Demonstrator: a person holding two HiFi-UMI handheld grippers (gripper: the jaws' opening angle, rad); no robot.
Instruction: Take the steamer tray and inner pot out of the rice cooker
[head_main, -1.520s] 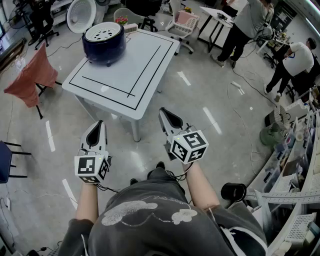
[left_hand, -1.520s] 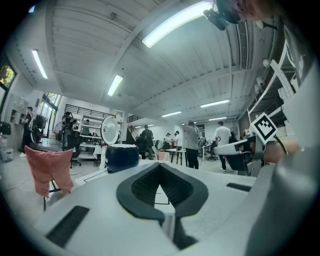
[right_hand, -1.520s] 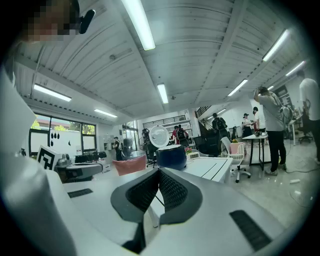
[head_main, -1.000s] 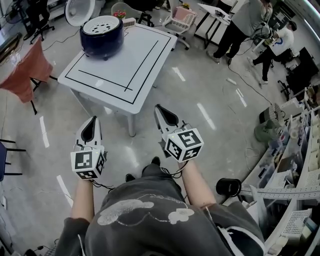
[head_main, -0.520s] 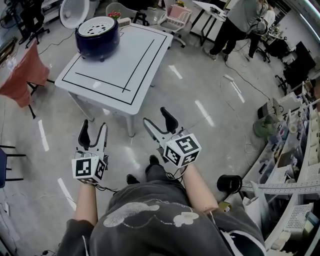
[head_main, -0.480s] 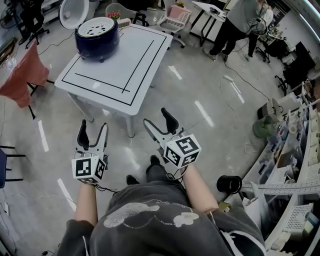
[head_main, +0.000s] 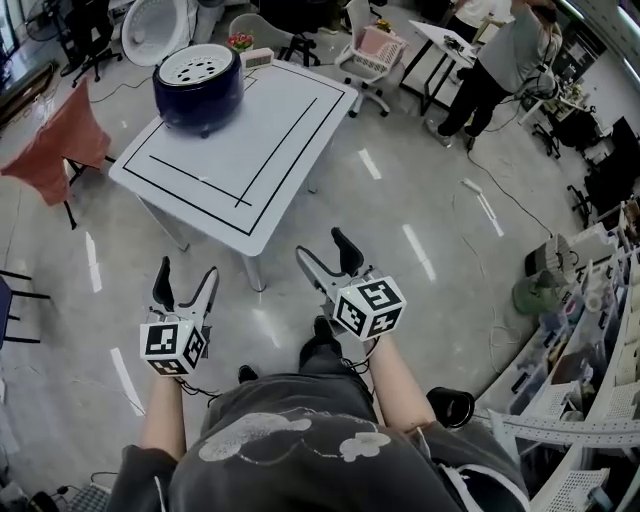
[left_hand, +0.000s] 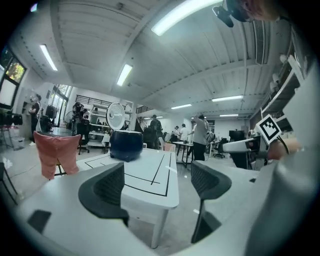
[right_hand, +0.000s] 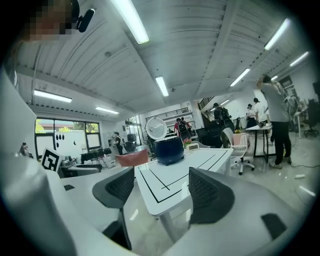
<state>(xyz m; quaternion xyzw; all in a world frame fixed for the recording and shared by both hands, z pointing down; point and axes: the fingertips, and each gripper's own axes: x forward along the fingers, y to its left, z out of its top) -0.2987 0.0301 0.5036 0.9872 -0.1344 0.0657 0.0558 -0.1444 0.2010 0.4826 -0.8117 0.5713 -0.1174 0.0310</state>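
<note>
A dark blue rice cooker (head_main: 197, 90) stands on the far left corner of a white table (head_main: 270, 150), its white lid (head_main: 158, 28) swung up behind it. A white perforated steamer tray (head_main: 197, 64) sits in its top. The inner pot is hidden. Both grippers hang over the floor, short of the table's near edge and well away from the cooker. My left gripper (head_main: 187, 279) and right gripper (head_main: 325, 254) are open; their jaws have just been opening with nothing between them. The cooker (left_hand: 126, 145) shows far off in the left gripper view and, again as the cooker (right_hand: 168, 149), in the right.
A chair draped in red cloth (head_main: 62, 150) stands left of the table. White chairs (head_main: 365, 50) and a person (head_main: 495, 65) are beyond it. Shelving (head_main: 590, 390) lines the right side, and a black bin (head_main: 450, 405) sits on the floor by my right arm.
Both grippers were shut a second ago and now stand wide open. Both hands have dropped a little and sit lower in the head view.
</note>
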